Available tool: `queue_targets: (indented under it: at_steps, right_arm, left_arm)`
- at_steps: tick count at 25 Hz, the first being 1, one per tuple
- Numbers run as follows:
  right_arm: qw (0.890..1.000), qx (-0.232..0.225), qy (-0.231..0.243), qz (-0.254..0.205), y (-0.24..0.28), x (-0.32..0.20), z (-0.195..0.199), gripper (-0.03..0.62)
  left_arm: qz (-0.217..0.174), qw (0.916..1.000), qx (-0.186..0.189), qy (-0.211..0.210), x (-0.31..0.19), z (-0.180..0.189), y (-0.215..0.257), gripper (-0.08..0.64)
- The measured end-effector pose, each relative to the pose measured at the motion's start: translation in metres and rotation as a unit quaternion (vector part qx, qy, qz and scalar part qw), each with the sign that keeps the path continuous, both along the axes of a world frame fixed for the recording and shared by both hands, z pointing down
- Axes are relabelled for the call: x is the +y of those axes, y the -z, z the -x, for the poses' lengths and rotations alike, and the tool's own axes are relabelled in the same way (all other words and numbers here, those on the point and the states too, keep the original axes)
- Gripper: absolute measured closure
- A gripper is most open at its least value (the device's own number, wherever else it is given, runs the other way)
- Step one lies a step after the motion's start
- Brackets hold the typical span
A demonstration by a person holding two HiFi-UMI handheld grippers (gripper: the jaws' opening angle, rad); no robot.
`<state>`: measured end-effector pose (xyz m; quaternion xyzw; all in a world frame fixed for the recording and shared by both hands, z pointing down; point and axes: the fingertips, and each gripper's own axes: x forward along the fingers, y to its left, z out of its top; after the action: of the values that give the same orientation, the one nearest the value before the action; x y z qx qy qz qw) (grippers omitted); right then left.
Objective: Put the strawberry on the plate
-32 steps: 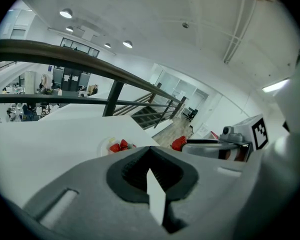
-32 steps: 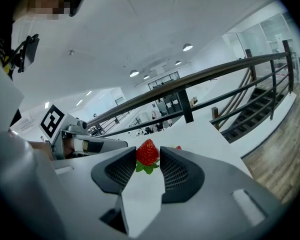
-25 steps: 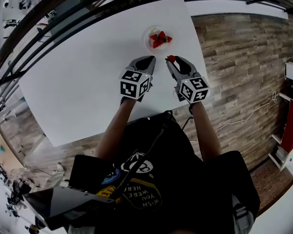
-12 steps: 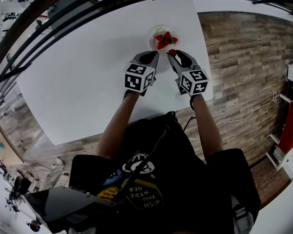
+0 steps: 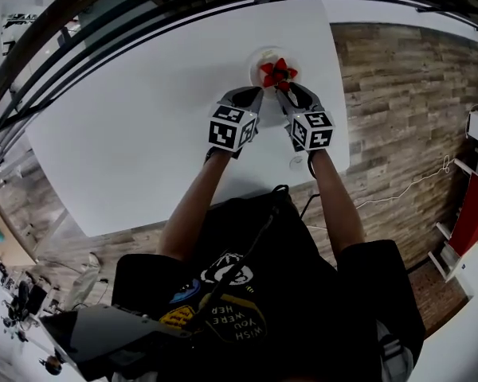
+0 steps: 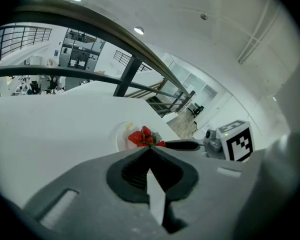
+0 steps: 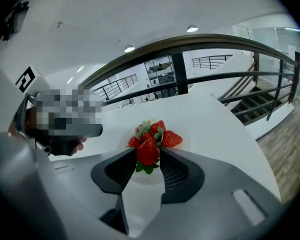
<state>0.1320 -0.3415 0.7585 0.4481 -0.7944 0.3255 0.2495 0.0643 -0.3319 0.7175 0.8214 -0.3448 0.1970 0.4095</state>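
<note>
Hovering shut and idle, the left gripper (image 6: 148, 150) has its jaws pressed tip to tip with nothing between them. In the head view it sits over the white table (image 5: 135, 134) at about 7 o'clock from the plate (image 5: 256, 59). This one is only a spectator.

Moving right, the small white plate sits near the far edge of the table. On it is a heap of strawberries (image 5: 277, 72), bright red with green leafy caps, three or four by the look of it, bunched and touching one another.

Right again, and here's the action: the right gripper (image 7: 148, 150) has its jaws partway apart and clamped on a strawberry (image 7: 148, 154), pads pressing both flanks. That berry is plump and glossy red with seeded skin. Its green cap faces the gripper's body at 6 o'clock and its point aims at 12 o'clock, so its long axis runs along the jaws.

Now the key relation: the heap lies dead ahead at 12 o'clock from the held berry, just beyond it, and the plate's near rim shows beneath the jaw tips. Whether the berry touches the heap, I cannot tell.

My call is that the carry is nearly done and the right gripper is the nearer one. What's wanted is a small drop and a release, gentle enough that the heap isn't knocked off the plate.
</note>
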Motion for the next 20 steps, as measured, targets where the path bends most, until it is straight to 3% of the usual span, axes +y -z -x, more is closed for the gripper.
queue_targets:
  at_steps: [11, 14, 20]
  right_arm:
    - [0.997, 0.067, 0.027, -0.023, -0.014, -0.003, 0.006, 0.436]
    - [0.997, 0.064, 0.023, -0.021, -0.014, -0.002, 0.007, 0.38]
    - [0.997, 0.065, 0.005, -0.029, 0.002, 0.005, -0.004, 0.382]
  left_arm:
    - [0.013, 0.9999, 0.005, 0.002, 0.005, 0.012, -0.007, 0.555]
    - [0.012, 0.9999, 0.004, 0.001, 0.007, 0.013, -0.005, 0.555]
    - [0.006, 1.0, 0.003, 0.008, 0.011, 0.019, 0.009, 0.555]
